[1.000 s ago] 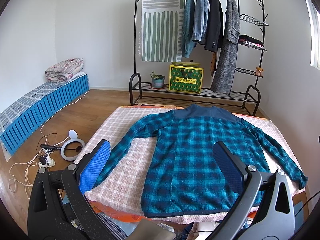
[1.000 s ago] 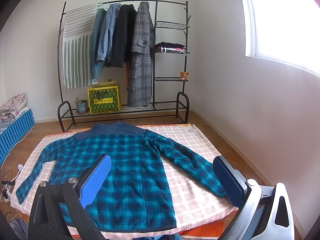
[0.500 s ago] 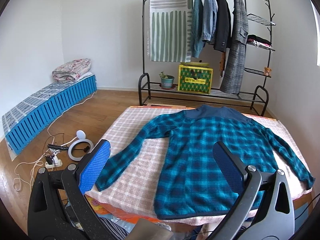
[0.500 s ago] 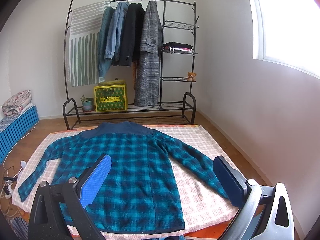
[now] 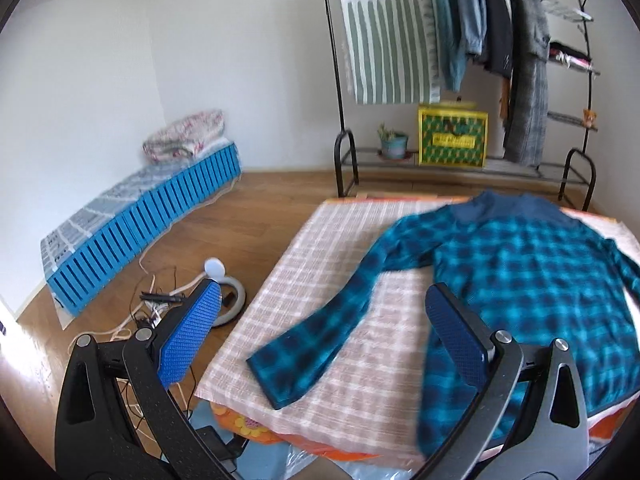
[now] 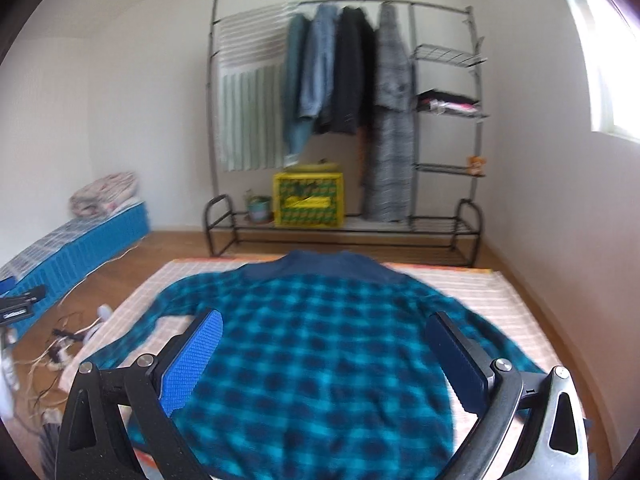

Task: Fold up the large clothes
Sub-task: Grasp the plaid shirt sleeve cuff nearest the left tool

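A teal and dark blue plaid shirt (image 5: pixel 532 280) lies flat, back up, on a pink checked cloth (image 5: pixel 332 256), collar at the far end and both sleeves spread out. It also shows in the right wrist view (image 6: pixel 320 344). My left gripper (image 5: pixel 320 332) is open and empty, above the shirt's left sleeve (image 5: pixel 320 336) near its cuff. My right gripper (image 6: pixel 320 348) is open and empty, above the middle of the shirt's body. Neither gripper touches the fabric.
A black clothes rack (image 6: pixel 352 120) with hung coats and a yellow-green box (image 6: pixel 308 200) stands beyond the cloth. A blue folded mattress (image 5: pixel 140 232) lies at the left wall. Cables and a ring lamp (image 5: pixel 224 300) lie on the wooden floor to the left.
Both views have swung left. The left gripper moved from over the shirt's body toward the left sleeve. The right gripper moved from the right sleeve side to over the shirt's middle. Both stay open.
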The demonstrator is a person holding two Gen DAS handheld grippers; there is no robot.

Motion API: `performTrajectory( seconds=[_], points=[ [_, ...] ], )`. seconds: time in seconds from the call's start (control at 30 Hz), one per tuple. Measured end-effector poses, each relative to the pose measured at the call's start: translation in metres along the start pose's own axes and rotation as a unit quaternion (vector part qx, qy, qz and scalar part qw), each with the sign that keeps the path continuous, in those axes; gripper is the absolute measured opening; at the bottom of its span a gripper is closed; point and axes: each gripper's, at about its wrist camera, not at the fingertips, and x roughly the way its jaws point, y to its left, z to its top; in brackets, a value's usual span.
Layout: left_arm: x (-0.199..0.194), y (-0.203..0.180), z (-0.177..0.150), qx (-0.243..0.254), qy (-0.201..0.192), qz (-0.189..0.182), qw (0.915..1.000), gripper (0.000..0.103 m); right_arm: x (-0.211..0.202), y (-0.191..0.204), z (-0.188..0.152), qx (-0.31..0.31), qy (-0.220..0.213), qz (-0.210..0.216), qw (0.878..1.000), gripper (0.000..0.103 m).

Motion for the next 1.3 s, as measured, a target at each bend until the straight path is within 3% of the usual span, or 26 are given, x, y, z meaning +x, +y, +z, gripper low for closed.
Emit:
performTrajectory(
  seconds=[0.17,0.23,0.37,0.63,0.9,1.03,1.1,1.17,1.3],
  points=[
    [0.067,0.04,-0.017,-0.043,0.071,-0.074,0.9938,0.102,0.053,0.031,0.002,-0.01,0.04,0.075,0.996,0.102],
    [0.092,0.058,-0.027,-0.065,0.096,-0.089,0.9892,0.097,0.076,0.041,0.003,-0.005,0.063,0.103,0.993,0.092],
    [0.136,0.088,-0.044,-0.092,0.14,-0.093,0.9814,0.086,0.133,0.064,0.003,0.007,0.118,0.144,0.982,0.076],
    [0.226,0.157,-0.094,-0.17,0.233,-0.09,0.9532,0.085,0.205,0.119,-0.001,0.009,0.187,0.201,0.962,0.057],
    [0.281,0.167,-0.146,-0.173,0.294,-0.075,0.9369,0.085,0.26,0.163,0.0,-0.001,0.232,0.217,0.948,0.056],
    [0.295,0.158,-0.156,-0.167,0.304,-0.085,0.9342,0.053,0.28,0.175,0.003,-0.004,0.249,0.224,0.942,0.056],
    [0.295,0.15,-0.155,-0.149,0.286,-0.082,0.943,0.042,0.29,0.18,0.005,-0.008,0.255,0.226,0.94,0.056],
    [0.294,0.143,-0.152,-0.134,0.274,-0.088,0.9482,0.003,0.303,0.185,0.006,-0.007,0.266,0.226,0.937,0.056],
    [0.277,0.136,-0.135,-0.153,0.243,-0.117,0.9507,0.002,0.333,0.192,0.013,0.01,0.284,0.232,0.93,0.056]
  ],
)
